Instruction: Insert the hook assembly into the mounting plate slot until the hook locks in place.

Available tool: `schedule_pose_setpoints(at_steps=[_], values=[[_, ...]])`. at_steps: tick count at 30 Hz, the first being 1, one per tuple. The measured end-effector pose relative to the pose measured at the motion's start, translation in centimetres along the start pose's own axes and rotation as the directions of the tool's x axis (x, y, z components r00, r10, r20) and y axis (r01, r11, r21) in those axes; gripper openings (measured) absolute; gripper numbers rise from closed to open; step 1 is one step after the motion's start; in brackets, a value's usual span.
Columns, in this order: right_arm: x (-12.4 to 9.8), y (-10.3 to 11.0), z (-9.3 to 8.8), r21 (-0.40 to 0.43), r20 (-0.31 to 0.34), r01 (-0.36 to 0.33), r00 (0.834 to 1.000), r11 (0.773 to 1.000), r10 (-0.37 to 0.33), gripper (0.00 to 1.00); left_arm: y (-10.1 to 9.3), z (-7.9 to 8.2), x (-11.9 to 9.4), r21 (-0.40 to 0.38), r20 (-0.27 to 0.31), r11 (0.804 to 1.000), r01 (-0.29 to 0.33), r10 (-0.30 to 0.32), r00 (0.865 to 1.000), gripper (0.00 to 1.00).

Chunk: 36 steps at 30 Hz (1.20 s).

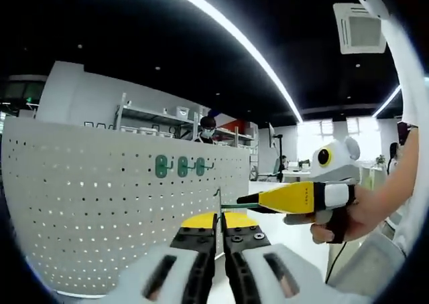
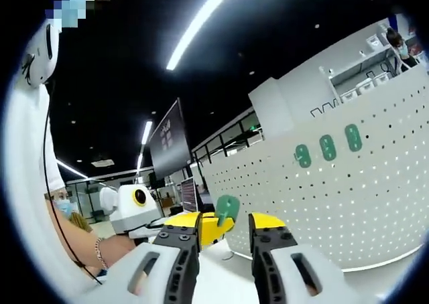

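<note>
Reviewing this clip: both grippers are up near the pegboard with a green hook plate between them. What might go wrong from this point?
1. The green hook plate sits between both grippers' tips, well short of the pegboard; a loose hand-over may drop it.
2. Three green hooks already hang close together on the board, so the new piece could knock one on approach.
3. The left gripper pinches only a thin wire end, so the piece might twist and miss its holes.
</note>
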State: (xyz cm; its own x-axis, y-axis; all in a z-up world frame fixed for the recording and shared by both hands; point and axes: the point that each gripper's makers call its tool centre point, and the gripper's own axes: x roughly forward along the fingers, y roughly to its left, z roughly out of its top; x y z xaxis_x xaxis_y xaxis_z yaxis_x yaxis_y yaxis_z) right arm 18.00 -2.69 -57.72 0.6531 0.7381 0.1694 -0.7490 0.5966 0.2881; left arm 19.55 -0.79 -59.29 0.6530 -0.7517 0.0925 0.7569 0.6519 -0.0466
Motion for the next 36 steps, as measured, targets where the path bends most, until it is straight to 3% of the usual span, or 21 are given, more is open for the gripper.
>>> schedule_pose_setpoints(at_steps=[20,29,36], values=[[1.4,-0.1,-0.7,-0.038,-0.037,0.042,0.998,0.998,-0.044,0.08,-0.2,-0.2,0.1,0.011,-0.008,0.999,-0.036,0.036,0.999,0.02],[1.5,0.0,-0.7,-0.011,-0.045,0.044,0.998,0.999,-0.044,0.04,-0.4,-0.2,0.1,0.031,-0.010,0.999,-0.032,0.032,0.999,0.02],[1.6,-0.3,-0.8,0.013,-0.044,0.090,0.995,0.996,-0.090,0.02,-0.3,-0.1,0.2,0.032,-0.016,0.999,-0.038,0.038,0.999,0.02]])
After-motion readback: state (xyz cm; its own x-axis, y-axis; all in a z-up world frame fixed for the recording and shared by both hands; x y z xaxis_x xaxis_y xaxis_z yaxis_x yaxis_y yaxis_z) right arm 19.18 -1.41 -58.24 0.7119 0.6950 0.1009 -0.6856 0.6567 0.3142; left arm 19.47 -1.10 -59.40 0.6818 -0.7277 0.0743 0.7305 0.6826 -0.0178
